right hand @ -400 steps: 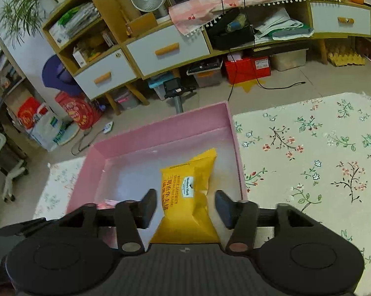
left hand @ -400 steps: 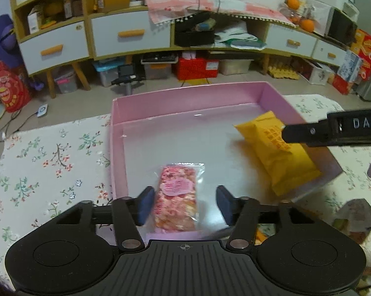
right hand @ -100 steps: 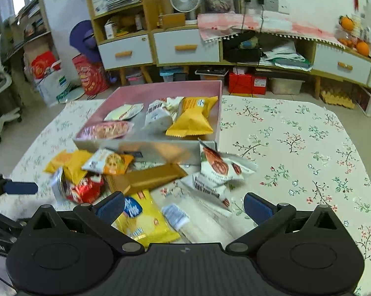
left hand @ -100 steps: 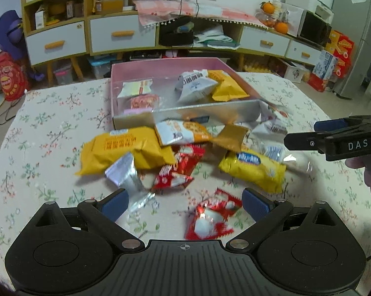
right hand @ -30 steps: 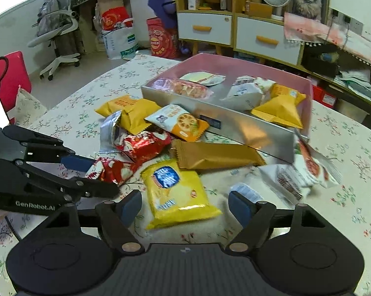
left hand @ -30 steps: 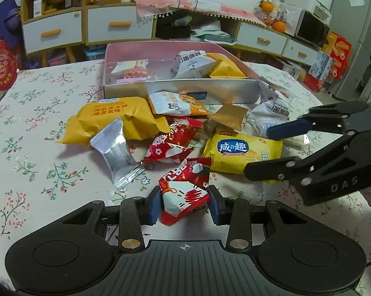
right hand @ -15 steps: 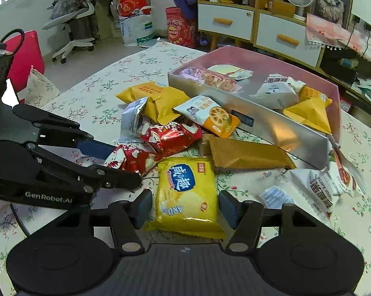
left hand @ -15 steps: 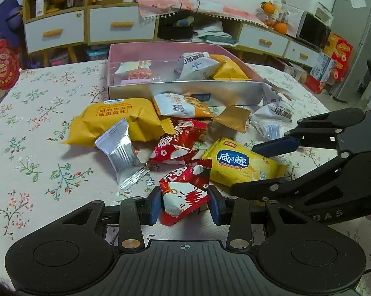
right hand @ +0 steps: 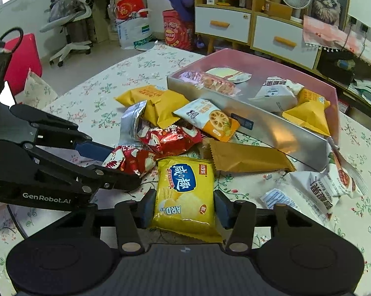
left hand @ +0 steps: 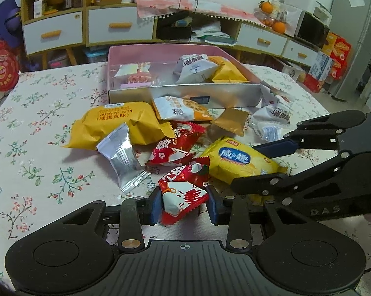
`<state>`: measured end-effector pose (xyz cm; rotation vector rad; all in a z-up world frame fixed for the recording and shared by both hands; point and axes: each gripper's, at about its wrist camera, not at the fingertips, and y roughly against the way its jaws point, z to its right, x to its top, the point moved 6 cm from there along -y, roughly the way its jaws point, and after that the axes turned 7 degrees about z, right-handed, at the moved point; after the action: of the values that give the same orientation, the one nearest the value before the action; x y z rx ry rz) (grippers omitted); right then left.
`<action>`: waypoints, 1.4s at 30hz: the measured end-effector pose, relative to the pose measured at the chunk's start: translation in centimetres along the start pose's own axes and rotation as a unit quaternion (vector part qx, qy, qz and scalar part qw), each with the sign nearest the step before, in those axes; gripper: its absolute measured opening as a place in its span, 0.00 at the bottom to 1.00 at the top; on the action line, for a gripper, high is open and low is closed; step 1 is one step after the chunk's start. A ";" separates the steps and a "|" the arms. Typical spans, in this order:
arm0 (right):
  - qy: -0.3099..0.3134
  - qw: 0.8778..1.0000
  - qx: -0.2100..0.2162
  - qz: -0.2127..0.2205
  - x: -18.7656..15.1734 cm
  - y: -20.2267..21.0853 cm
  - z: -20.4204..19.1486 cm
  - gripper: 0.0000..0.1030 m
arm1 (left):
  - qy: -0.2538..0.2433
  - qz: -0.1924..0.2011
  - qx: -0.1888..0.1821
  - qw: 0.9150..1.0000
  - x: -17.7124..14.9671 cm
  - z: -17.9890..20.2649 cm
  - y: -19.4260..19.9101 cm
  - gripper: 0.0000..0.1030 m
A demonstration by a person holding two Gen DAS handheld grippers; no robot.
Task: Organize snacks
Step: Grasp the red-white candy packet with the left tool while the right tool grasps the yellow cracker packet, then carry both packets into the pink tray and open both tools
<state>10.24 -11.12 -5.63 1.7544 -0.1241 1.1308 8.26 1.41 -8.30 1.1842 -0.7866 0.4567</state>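
While clamped, packets between jaws

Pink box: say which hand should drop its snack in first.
Left, probably. Left tool is shut on the red pack, facing the pink box; right tool has just been closing on the yellow bag.

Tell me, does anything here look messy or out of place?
Yes. Most snacks lie in a loose heap on the floral tablecloth in front of the pink box, not inside it. A silver packet lies torn open, and a white packet sits crumpled by the box's corner.
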 end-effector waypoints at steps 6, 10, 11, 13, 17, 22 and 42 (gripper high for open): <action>-0.016 1.000 -0.009 0.011 0.4 1.6 0.6 0.18 | -0.003 0.003 -0.006 1.000 0.6 0.2 0.8 0.32; -0.029 0.999 -0.018 0.024 1.1 2.7 1.2 0.18 | 0.000 0.011 -0.011 1.000 1.4 0.5 1.4 0.32; -0.034 0.999 -0.018 0.028 1.3 2.9 1.3 0.18 | 0.002 0.013 -0.013 1.000 1.6 0.6 1.5 0.32; -0.043 0.998 -0.019 0.038 1.8 3.4 1.6 0.18 | 0.003 0.019 -0.015 1.000 2.1 0.8 1.9 0.32; -0.058 0.996 -0.026 0.061 3.0 4.3 2.2 0.18 | 0.009 0.033 -0.013 0.999 3.4 0.9 2.4 0.32; -0.089 0.992 -0.033 0.084 4.5 4.9 3.5 0.18 | 0.021 0.048 -0.008 0.999 5.2 1.0 2.5 0.32; -0.239 0.966 -0.019 0.099 7.4 0.3 9.0 0.18 | 0.043 0.020 0.008 0.999 12.3 -2.8 -5.8 0.32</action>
<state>19.87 -15.33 -0.52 1.9836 -0.6216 0.8130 21.17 1.15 -3.27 1.1585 -0.7350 0.5447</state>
